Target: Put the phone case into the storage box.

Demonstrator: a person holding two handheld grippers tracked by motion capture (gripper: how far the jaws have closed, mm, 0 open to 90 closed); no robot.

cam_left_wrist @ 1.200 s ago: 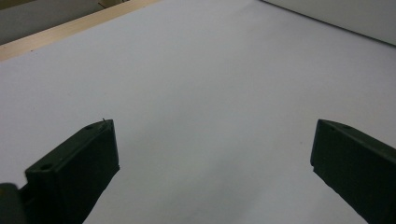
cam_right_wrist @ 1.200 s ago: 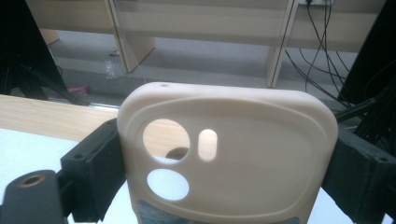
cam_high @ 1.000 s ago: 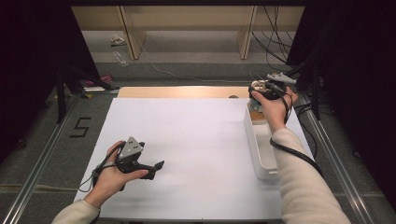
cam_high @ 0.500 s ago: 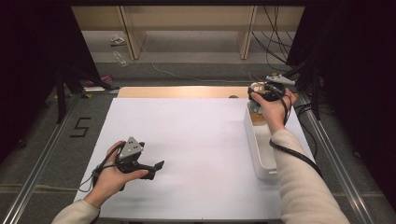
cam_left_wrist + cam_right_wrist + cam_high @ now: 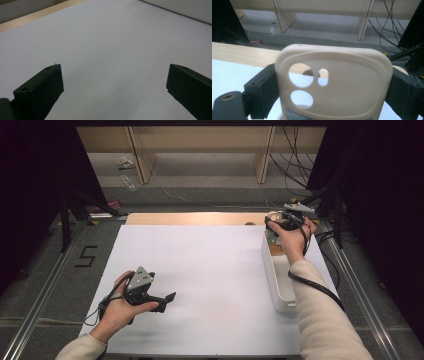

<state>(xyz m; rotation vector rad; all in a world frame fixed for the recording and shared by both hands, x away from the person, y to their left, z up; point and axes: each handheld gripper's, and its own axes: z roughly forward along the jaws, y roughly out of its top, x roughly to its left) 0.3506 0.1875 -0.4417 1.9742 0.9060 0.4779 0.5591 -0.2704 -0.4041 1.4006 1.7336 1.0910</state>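
High view: white sheet [image 5: 210,270] covers the table. The left gripper [image 5: 167,301] sits in the person's left hand [image 5: 117,312] at the near left, low over the sheet, jaws pointing right and spread apart with nothing between them. The right gripper [image 5: 272,227] is in the right hand [image 5: 292,240] at the far right, over the far end of a long white tray [image 5: 276,285] that lies along the right edge of the sheet. Something pale sits at its jaws, too small to make out here. A wooden strip [image 5: 190,218] runs along the far edge of the table, and cables lie on the floor behind.

Left gripper view: both black jaws stand wide, one at each lower corner, bare white sheet [image 5: 107,50] between them. Wooden strip [image 5: 37,16] at top left, tray wall [image 5: 185,8] at top right. Nothing gripped.

Right gripper view: a cream phone case [image 5: 334,82] fills the middle, clamped by its two long sides between the black jaws, standing upright. Camera cutouts, two round and one small slot, are on its left part. Through the holes the wooden strip [image 5: 242,53] and white sheet show. Shelf legs and cables are on the floor beyond.
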